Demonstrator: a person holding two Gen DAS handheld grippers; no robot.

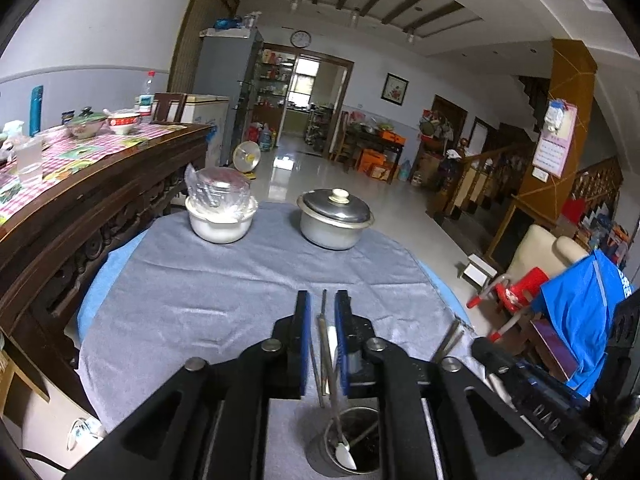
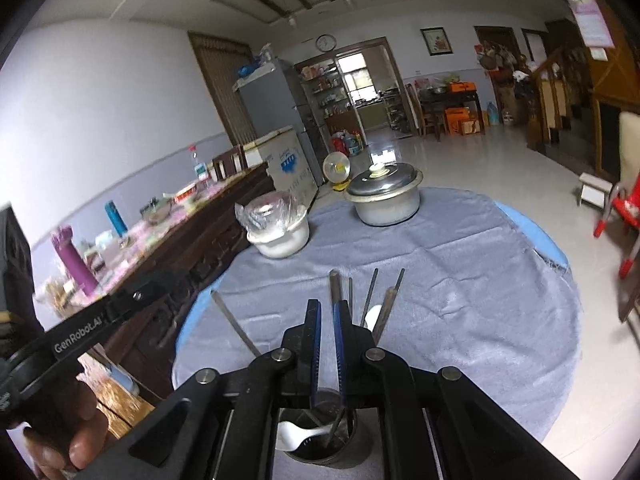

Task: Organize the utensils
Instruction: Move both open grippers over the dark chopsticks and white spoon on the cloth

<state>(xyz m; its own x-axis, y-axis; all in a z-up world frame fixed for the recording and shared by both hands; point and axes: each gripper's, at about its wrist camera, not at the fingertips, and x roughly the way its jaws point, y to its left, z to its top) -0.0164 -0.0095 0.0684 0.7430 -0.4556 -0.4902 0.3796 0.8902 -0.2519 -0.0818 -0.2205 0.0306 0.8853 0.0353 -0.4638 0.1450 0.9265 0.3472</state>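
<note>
Round table, grey cloth over blue cover; near edge cut off by both views. Sideboard at left, checked cover, bowls and bottles on it, blurred in the right wrist view. Far left on the cloth: white bowl holding a clear container wrapped in plastic, contents not legible. Far right: metal pot, lid on, contents hidden. Near centre: metal cup, rim partly masked by gripper bodies, holding utensils that stand roughly upright, long axes running near to far and handles leaning away toward the far side. White spoon in the cup, bowl end down; its handle is only partly traceable between the pads. Chopsticks fanned out of the cup, tips hidden inside; exact count uncertain. Left gripper: jaws a narrow slit apart, one thin metal handle standing in the gap; whether the pads press it cannot be told. Right gripper: jaws almost together, a dark handle rising from just behind the tips; a grip on it cannot be confirmed. A hand at near left in the right wrist view holds the left gripper's body, fingers partly cut off.
</note>
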